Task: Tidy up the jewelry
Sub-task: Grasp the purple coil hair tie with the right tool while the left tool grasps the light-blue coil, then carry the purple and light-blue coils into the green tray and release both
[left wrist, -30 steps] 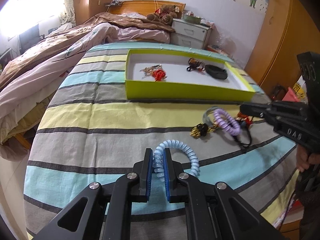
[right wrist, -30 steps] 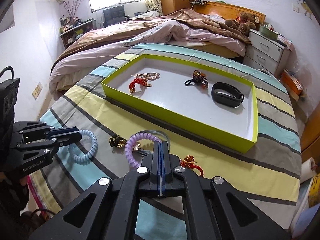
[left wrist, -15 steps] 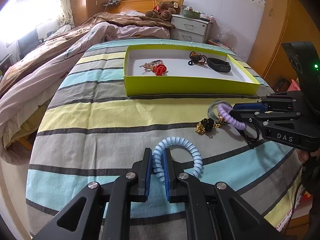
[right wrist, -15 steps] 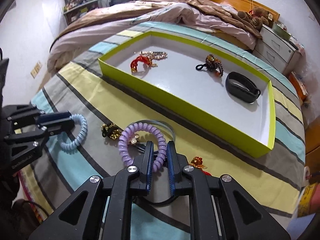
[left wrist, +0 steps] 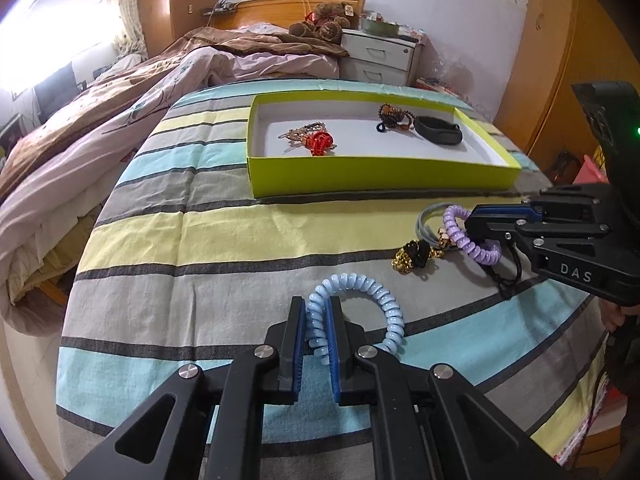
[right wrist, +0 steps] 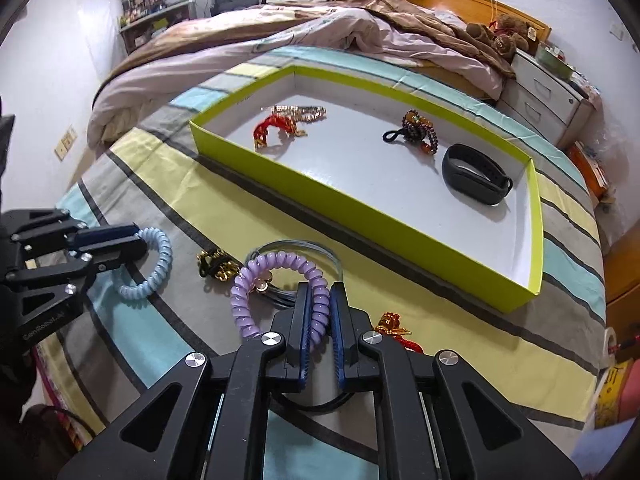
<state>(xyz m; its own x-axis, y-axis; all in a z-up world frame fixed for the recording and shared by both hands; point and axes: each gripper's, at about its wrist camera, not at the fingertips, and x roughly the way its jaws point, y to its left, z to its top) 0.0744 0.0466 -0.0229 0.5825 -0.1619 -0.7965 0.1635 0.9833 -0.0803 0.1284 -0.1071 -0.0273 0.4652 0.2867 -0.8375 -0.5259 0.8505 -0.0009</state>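
Note:
My left gripper (left wrist: 316, 320) is shut on a light blue coil bracelet (left wrist: 380, 300), also seen in the right wrist view (right wrist: 158, 264). My right gripper (right wrist: 319, 304) is shut on a purple coil bracelet (right wrist: 272, 264), which also shows in the left wrist view (left wrist: 472, 236). Both bracelets are low over the striped bedspread (left wrist: 200, 240). The yellow-green tray (right wrist: 372, 224) lies beyond and holds a red bracelet (right wrist: 274, 128), a gold chain (right wrist: 300, 111), a dark beaded bracelet (right wrist: 418, 130) and a black band (right wrist: 476, 174).
Loose on the bedspread lie a black and gold piece (right wrist: 216, 266), a grey ring (right wrist: 316, 250), a red and gold ornament (right wrist: 394, 328) and a black cord (left wrist: 510, 276). A rumpled duvet (left wrist: 100, 120) lies left; a white nightstand (left wrist: 380, 60) stands behind.
My right gripper, shut and empty a second ago, opened, moved onto the purple coil bracelet and closed on it. My left gripper kept hold of the blue coil bracelet.

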